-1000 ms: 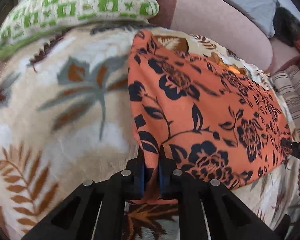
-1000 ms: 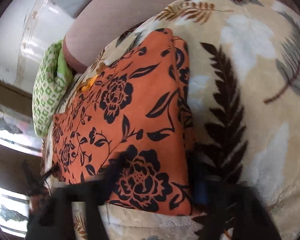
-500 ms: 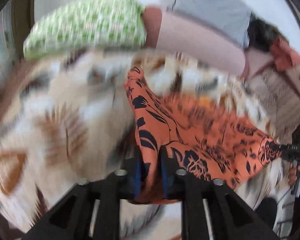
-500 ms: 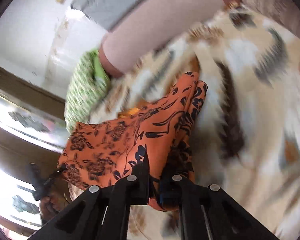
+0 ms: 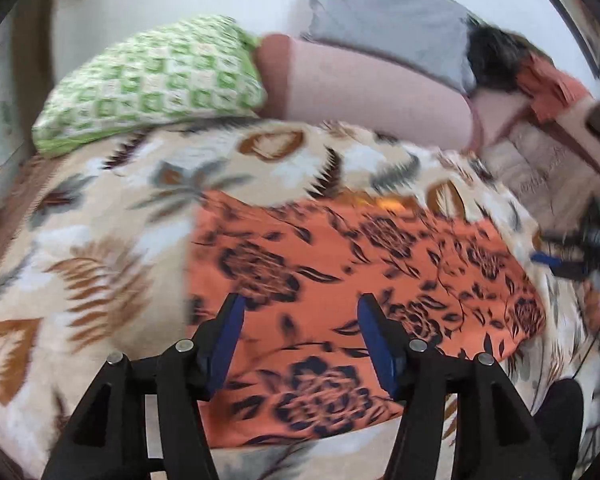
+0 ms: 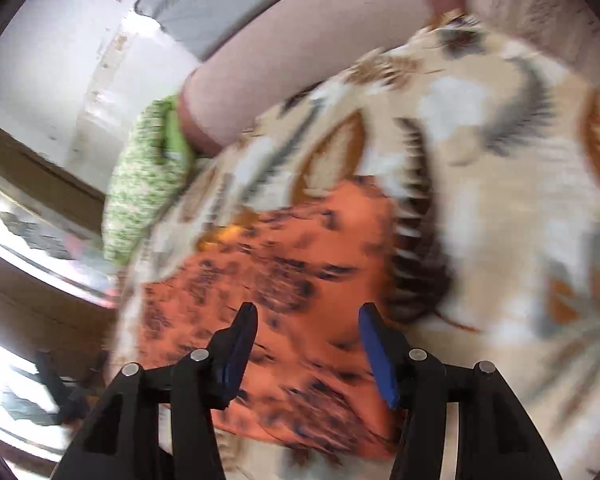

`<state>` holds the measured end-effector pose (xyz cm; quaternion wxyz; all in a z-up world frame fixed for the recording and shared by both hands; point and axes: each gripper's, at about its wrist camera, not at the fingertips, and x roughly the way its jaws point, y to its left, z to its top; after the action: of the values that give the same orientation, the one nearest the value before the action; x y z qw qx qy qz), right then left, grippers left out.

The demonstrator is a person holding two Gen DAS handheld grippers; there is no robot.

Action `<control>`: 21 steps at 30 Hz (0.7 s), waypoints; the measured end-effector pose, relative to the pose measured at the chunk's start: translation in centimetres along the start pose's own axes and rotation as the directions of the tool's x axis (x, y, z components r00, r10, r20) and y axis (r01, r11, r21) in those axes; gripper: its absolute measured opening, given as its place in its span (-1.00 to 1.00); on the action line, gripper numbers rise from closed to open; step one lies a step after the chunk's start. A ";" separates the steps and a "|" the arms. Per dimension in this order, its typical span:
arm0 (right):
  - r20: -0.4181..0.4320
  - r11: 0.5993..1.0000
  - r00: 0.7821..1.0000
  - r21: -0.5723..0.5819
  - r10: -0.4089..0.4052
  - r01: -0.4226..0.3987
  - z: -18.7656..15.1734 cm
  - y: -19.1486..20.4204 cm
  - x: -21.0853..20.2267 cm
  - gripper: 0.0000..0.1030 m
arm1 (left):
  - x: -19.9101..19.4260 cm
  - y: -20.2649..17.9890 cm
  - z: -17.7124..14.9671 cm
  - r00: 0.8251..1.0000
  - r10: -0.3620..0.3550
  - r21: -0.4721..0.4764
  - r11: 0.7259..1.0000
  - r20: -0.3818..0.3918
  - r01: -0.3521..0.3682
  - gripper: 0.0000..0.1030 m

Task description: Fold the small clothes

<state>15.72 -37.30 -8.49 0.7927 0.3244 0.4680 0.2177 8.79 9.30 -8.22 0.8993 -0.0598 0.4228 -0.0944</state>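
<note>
1. Orange floral cloth (image 5: 340,280) lying flat on the leaf-pattern blanket (image 5: 100,264).
2. Left gripper (image 5: 300,320) and right gripper (image 6: 306,330) both spread wide above the cloth, holding nothing.
3. Green checked pillow (image 5: 152,84) and pink bolster (image 5: 372,96) lying behind, well apart from the cloth.

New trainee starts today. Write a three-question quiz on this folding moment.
1. True or false: the left gripper is clamped on the orange cloth.
2. What does the orange cloth lie on? A) a bare wooden table B) a leaf-patterned blanket C) a metal tray
3. Fill in: the pillow at the far end of the blanket has a green and ____ pattern.

Key:
1. False; its fingers stand apart above the cloth, as do those of the right gripper.
2. B
3. white
</note>
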 end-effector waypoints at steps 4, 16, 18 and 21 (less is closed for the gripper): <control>-0.167 0.990 0.978 0.034 -0.126 0.133 0.2 -3.4 6.4 0.11 | 5.8 -0.7 -1.8 0.985 0.085 0.021 0.996 -0.147 -0.083 0.16; 0.005 0.955 0.992 0.272 -0.124 0.118 6.4 -8.7 7.0 0.12 | 7.8 0.6 -1.5 0.984 0.128 0.010 0.992 -0.121 -0.127 0.43; 0.070 0.954 0.989 0.280 -0.133 0.109 6.8 -7.5 5.2 0.07 | 6.4 0.2 -0.9 0.986 0.120 -0.010 0.992 -0.114 -0.122 0.43; 0.070 0.996 0.997 0.089 -0.027 0.021 6.1 -3.1 4.3 0.50 | 5.0 0.7 -0.8 0.995 0.091 -0.032 0.995 -0.042 -0.092 0.51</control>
<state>23.30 -38.58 -11.19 0.7963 0.3611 0.4524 0.1757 11.35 8.91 -12.62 0.8929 -0.0537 0.4446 -0.0471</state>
